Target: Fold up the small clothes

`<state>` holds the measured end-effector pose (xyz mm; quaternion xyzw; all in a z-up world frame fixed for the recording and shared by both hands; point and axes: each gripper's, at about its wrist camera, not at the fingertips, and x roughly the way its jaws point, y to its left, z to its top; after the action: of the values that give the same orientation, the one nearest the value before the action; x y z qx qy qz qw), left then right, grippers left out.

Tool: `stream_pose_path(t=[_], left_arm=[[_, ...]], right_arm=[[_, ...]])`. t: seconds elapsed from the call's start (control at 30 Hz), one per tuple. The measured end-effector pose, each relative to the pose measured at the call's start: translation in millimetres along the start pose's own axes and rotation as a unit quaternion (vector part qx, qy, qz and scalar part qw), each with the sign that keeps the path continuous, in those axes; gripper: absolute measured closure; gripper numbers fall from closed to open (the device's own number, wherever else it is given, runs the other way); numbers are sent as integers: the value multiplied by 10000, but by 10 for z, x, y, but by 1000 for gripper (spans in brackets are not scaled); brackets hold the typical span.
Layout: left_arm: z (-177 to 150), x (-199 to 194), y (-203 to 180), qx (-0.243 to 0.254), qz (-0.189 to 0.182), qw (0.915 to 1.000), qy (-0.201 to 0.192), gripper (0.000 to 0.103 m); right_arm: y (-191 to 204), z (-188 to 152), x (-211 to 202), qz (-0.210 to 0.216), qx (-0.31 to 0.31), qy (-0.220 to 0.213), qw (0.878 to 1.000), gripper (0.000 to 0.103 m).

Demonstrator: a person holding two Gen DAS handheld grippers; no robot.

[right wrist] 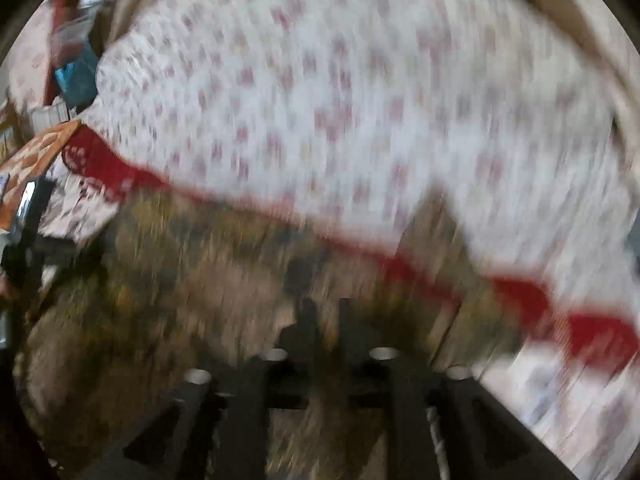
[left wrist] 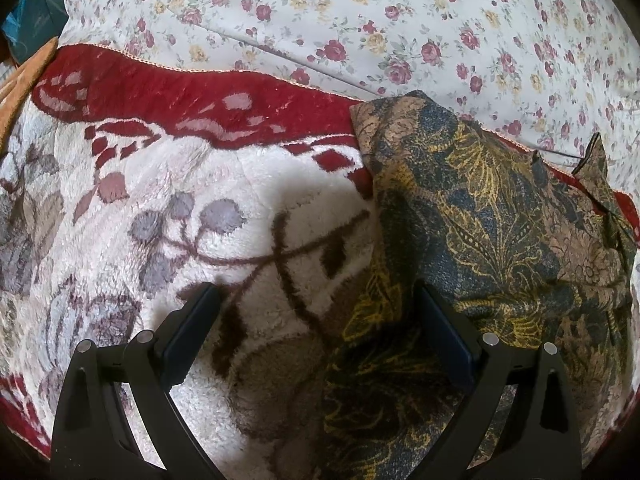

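Observation:
A small garment point(left wrist: 480, 216) in dark blue, gold and brown print lies on the plush blanket point(left wrist: 208, 184), and one corner of it reaches down between my left fingers. My left gripper point(left wrist: 316, 300) stands wide open just above that corner and the blanket, with its pads touching nothing. The right wrist view is heavily blurred. There my right gripper point(right wrist: 328, 320) hangs over the same patterned garment point(right wrist: 192, 272) with its fingers close together. Whether cloth is pinched in the narrow gap is lost in the blur.
A red-and-white plush blanket covers the near bed, with a floral sheet point(left wrist: 400, 20) beyond its red border point(left wrist: 180, 88). An orange patterned cloth point(right wrist: 36, 156) and a blue object point(right wrist: 76, 80) sit at the far left edge.

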<state>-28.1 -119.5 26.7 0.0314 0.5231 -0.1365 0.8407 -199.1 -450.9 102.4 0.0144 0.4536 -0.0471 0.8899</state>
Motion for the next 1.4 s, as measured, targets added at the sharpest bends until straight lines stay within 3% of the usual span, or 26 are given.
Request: stream_pose_path(t=[0.07,0.23,0.27,0.3,0.33,0.4,0.47,0.53,0.57,0.63,0.67,0.7,0.73,0.83,0.87,0.9,0.97,1.03,1.1,1.17,1.23,1.3,1.37,1.4], left_arm=[[0,1,0,0,-6,10000,-1,5],[-4,21,-36,39,59,10000,-17,5],[-11,18,-31,57,63,10000,-22,5],[-8,15,-36,67,65,10000,-23,5],[-3,15,-35,64,53,10000,-17,5],[1,18,-13,29,13,10000,-2,5],[3,20,3,-3,-11,10000,5,5],[5,25,-6,14,4,10000,-2,5],[4,26,-15,30,17,10000,-9,5],[4,22,-23,50,29,10000,-15,5],[4,19,-23,49,19,10000,-12,5],[2,14,-16,41,-1,10000,-6,5],[1,13,-9,34,-13,10000,-1,5],[-2,22,-5,4,-14,10000,6,5],[2,29,-15,11,4,10000,4,5],[6,33,-28,33,30,10000,-4,5],[12,37,-43,57,34,10000,-7,5],[18,37,-33,42,-12,10000,-7,5],[29,29,-16,-20,-132,9999,-28,4],[39,20,-9,-70,-300,9995,-22,4],[34,16,-32,2,-201,9998,-26,5],[21,20,-53,106,-83,9999,-30,5],[18,10,-47,88,-118,9999,-25,5],[20,-1,-37,74,-137,9999,-36,5]], right_arm=[[-61,-200,74,126,30,144,9998,34],[-86,-364,300,-113,-322,300,9990,38],[-87,-328,377,-87,-341,372,9987,64],[-91,-254,426,-251,-373,450,9980,100],[-105,-149,399,-447,-389,379,9975,103],[-139,159,118,-860,-415,-265,9951,103],[-146,379,-284,-1404,-479,-1110,9827,103],[-160,427,-574,-1346,-473,-1583,9770,103],[-179,404,-580,-1062,-434,-1530,9815,103],[-230,265,-386,-265,-257,-950,9948,87],[-242,175,-231,46,-172,-581,9982,55],[-230,65,-68,252,-175,-279,9991,35],[-196,-40,75,344,-299,-70,9989,35],[-144,-239,419,289,-554,378,9973,35],[-145,-269,506,279,-560,499,9968,42],[-146,-278,596,191,-586,624,9961,68],[-162,-210,622,-40,-611,609,9963,95],[-197,-23,365,-181,-624,50,9979,96],[-159,186,-17,-853,-849,-827,9893,96],[-14,181,-312,-1580,-1388,-1666,9633,96],[126,19,-349,-1719,-1851,-1861,9495,96],[198,-260,-143,-1484,-2291,-1235,9541,96],[141,-586,132,-1172,-2297,-207,9659,94],[93,-712,183,-1032,-2193,99,9701,93]])
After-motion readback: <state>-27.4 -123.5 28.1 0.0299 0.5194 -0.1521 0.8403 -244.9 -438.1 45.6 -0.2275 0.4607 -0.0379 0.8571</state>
